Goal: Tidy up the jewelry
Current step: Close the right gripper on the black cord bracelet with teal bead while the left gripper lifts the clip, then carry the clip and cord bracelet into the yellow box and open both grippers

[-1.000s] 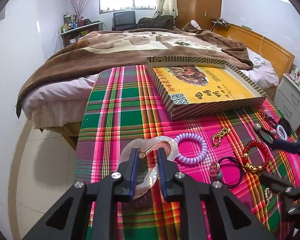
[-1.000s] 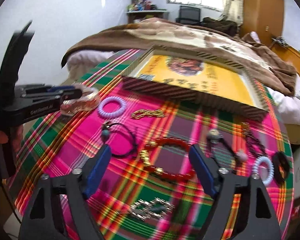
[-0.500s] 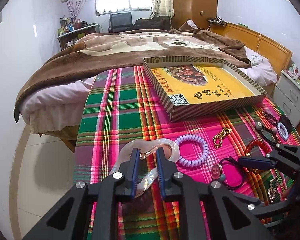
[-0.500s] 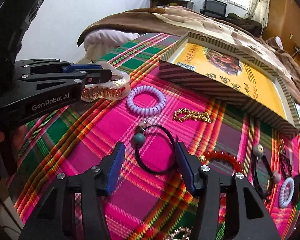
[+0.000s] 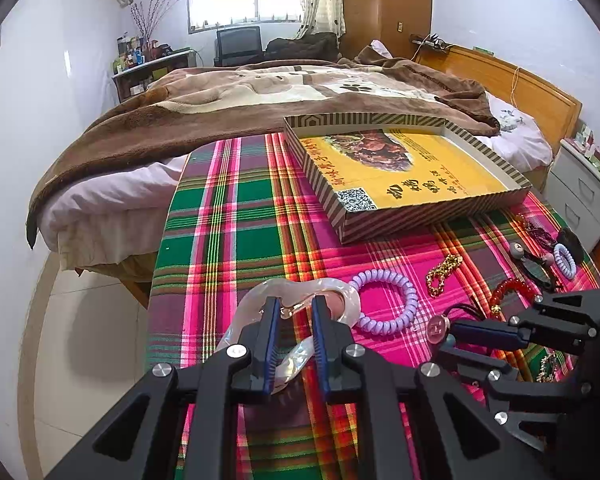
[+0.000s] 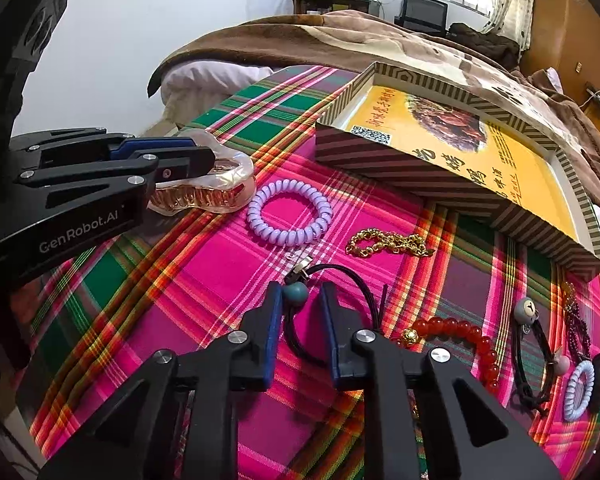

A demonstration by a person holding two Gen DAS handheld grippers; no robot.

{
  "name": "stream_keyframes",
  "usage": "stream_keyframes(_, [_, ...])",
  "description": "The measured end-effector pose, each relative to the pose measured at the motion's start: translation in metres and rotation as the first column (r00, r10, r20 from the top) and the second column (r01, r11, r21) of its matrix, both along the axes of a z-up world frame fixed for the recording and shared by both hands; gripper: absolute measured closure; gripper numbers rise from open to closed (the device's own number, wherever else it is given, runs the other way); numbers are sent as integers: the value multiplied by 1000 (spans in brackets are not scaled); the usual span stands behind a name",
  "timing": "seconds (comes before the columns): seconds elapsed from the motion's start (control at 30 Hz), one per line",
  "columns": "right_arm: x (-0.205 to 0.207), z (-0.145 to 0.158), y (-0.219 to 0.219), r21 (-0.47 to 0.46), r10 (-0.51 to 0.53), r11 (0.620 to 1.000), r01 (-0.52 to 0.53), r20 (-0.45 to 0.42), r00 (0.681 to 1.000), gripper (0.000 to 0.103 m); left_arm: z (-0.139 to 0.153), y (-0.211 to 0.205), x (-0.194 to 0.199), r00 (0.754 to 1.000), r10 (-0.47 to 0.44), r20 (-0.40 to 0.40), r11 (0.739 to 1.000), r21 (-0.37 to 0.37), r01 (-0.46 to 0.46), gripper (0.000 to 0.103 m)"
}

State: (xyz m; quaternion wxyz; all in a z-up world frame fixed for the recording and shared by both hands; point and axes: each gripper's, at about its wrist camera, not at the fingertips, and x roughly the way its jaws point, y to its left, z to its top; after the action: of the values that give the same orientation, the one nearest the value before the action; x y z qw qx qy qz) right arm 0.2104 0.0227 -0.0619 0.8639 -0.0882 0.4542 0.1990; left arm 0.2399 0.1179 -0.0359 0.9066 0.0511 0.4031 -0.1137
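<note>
My left gripper [image 5: 293, 304] is shut on a translucent pink claw clip [image 5: 334, 292], held just above the plaid tablecloth; the right wrist view shows the same clip [image 6: 224, 178] in the left gripper [image 6: 206, 160]. My right gripper [image 6: 301, 287] points down at a black hair tie [image 6: 364, 280], and its jaws are closing on it. The tie's teal bead [image 6: 295, 294] and cord sit between the pads. In the left wrist view the right gripper [image 5: 456, 328] lies low at the right. A striped cardboard box [image 5: 380, 224] with a yellow floor lies open behind.
On the cloth lie a purple coil tie [image 6: 256, 216], a gold chain [image 6: 388, 242], a red bead bracelet [image 6: 460, 328], another beaded black tie [image 6: 526, 312], a pale blue coil [image 6: 578, 390] and a dark beaded chain [image 6: 576, 320]. A bed stands beyond the table; the floor drops off at the left edge.
The right gripper moved left and down from the red bracelet to the black hair tie, and its jaws closed from wide apart to narrow around it. The left gripper kept still with the clip.
</note>
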Motion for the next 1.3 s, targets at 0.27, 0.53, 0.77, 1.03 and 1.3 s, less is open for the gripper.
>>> stream_keyframes(0.27, [0, 0, -3, 28, -11, 1000, 11, 4, 1000, 89, 0, -2, -2, 1000, -17, 3, 1000, -3, 17, 98])
stream_keyframes(0.53, [-3, 2, -7, 64, -9, 998, 9, 6, 1000, 89, 4, -1, -5, 1000, -18, 13, 1000, -4, 18, 99])
stream_keyframes(0.77, [-4, 7, -12, 86, -20, 996, 18, 17, 1000, 89, 5, 8, -10, 1000, -21, 13, 1000, -21, 21, 99])
stream_keyframes(1.03, [-6, 8, -18, 96, -34, 995, 32, 18, 999, 89, 13, 18, -13, 997, -62, 38, 997, -43, 63, 18])
stream_keyframes(1.3, [-6, 6, -17, 97, -33, 995, 32, 9, 999, 89, 4, 9, -1, 992, -127, -8, 992, 15, 127, 18])
